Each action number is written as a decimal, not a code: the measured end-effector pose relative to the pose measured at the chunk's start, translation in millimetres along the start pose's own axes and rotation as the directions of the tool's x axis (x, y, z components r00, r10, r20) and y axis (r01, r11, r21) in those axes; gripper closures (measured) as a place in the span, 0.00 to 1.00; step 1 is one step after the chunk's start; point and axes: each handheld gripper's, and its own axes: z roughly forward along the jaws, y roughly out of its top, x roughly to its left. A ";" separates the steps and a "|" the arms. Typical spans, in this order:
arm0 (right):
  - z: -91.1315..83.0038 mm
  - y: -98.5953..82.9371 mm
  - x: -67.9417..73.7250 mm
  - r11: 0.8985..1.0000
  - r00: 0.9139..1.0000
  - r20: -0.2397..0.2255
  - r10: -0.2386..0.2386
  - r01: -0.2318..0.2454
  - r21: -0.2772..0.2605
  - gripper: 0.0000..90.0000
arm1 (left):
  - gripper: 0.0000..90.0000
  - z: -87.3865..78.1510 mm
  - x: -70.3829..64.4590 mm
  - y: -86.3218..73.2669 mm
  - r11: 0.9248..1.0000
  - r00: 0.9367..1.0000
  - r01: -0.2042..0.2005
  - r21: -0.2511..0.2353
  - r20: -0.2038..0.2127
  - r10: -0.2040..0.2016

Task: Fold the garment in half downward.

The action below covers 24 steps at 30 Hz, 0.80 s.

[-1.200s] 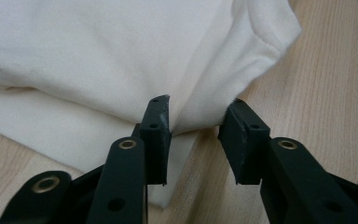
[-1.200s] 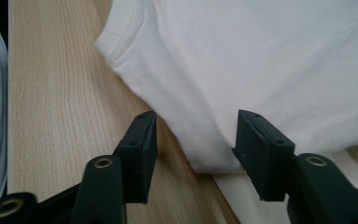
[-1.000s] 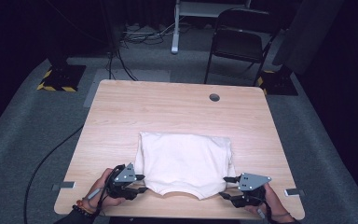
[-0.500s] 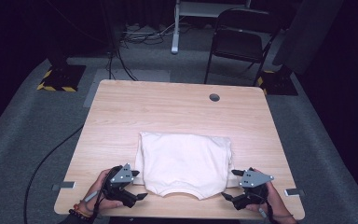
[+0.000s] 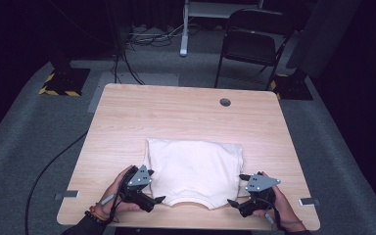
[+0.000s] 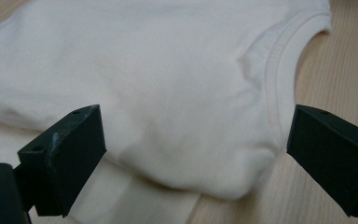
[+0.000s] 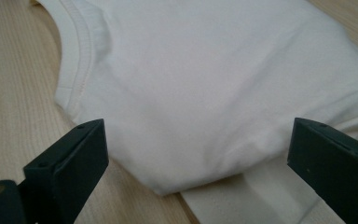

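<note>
At the near table edge, both tools, left tool (image 5: 152, 186) and right tool (image 5: 239, 190), have drawn back from the shirt (image 5: 194, 170), jaws spread.

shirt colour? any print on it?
Plain white T-shirt, no print visible on the side facing up; ribbed collar. Clearest in the left gripper view.

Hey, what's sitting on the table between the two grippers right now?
The near edge of the folded white T-shirt, neckline towards the person, lies between the left gripper and the right gripper in the high view; each gripper view shows open jaws straddling a shoulder corner.
</note>
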 end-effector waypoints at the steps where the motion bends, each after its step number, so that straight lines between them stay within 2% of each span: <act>1: 1.5 0.6 -0.5 1.000 1.000 -0.007 0.005 -0.005 0.004 0.05 | 0.05 1.2 1.1 2.0 1.000 1.000 0.000 0.000 0.003 0.000; 4: 6.8 2.1 -2.2 1.000 1.000 0.003 0.015 -0.015 0.018 0.06 | 0.06 7.7 3.4 5.3 1.000 1.000 -0.010 0.010 -0.001 0.010; 8: 13.6 4.4 -2.8 0.999 1.000 0.007 0.021 -0.022 0.035 0.06 | 0.06 19.9 4.9 3.3 0.998 1.000 -0.021 0.064 -0.009 0.022; 11: 20.3 4.9 -2.7 0.997 1.000 0.015 0.027 -0.028 0.069 0.06 | 0.06 26.5 7.6 -0.9 0.994 1.000 -0.024 0.108 -0.015 0.026; 14: 26.1 5.6 -3.2 0.996 0.999 0.014 0.037 -0.038 0.081 0.05 | 0.06 27.1 9.9 -3.1 0.993 0.999 -0.033 0.112 -0.030 0.036; 20: 34.0 10.4 -8.6 0.995 0.998 0.008 0.057 -0.058 0.081 0.04 | 0.05 26.6 20.5 -5.3 0.995 0.999 -0.001 0.103 -0.052 0.006; 24: 40.6 14.7 -15.0 0.995 0.998 0.009 0.063 -0.063 0.076 0.04 | 0.05 26.3 27.5 -5.8 0.995 0.998 0.006 0.098 -0.060 0.000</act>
